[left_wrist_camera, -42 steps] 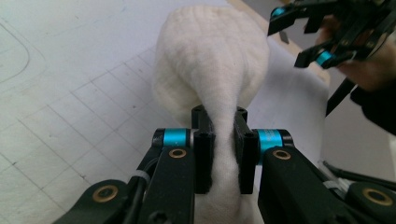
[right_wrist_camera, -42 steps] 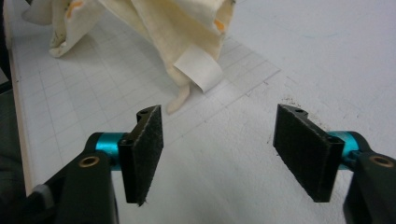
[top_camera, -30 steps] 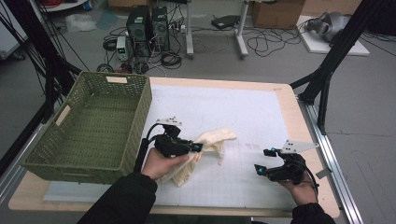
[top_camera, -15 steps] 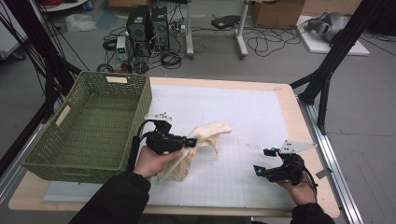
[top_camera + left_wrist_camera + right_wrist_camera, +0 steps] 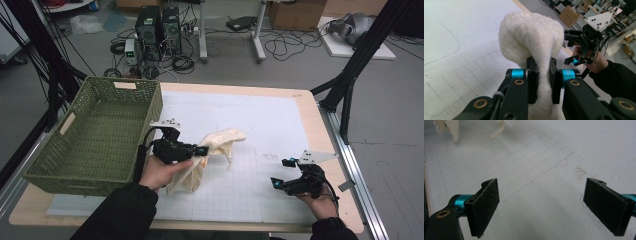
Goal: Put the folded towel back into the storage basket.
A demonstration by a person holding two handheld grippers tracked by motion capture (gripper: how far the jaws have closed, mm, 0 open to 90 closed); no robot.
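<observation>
A cream cloth [image 5: 220, 142] is pinched between the pads of my left gripper [image 5: 202, 150], which is shut on it just right of the green wicker basket [image 5: 55, 145]. In the left gripper view the cloth [image 5: 531, 37] bulges up above my left gripper [image 5: 543, 82] and hangs down below it. My right gripper [image 5: 281, 172] rests low over the mat near the table's right front. Its jaws have just been opening, and in the right gripper view my right gripper [image 5: 541, 205] stands wide with nothing between the pads. The cloth's ends [image 5: 451, 127] hang far off at the top left there.
A white gridded mat [image 5: 260, 125] covers the wooden table [image 5: 310, 115]. The basket stands on the left side of the table. A black frame strut [image 5: 350, 85] rises beside the right edge. Computers and cables lie on the floor beyond.
My left gripper has shifted slightly toward the basket, drawing the cloth with it. The right gripper's jaws stand wider apart than before; that hand has kept its place.
</observation>
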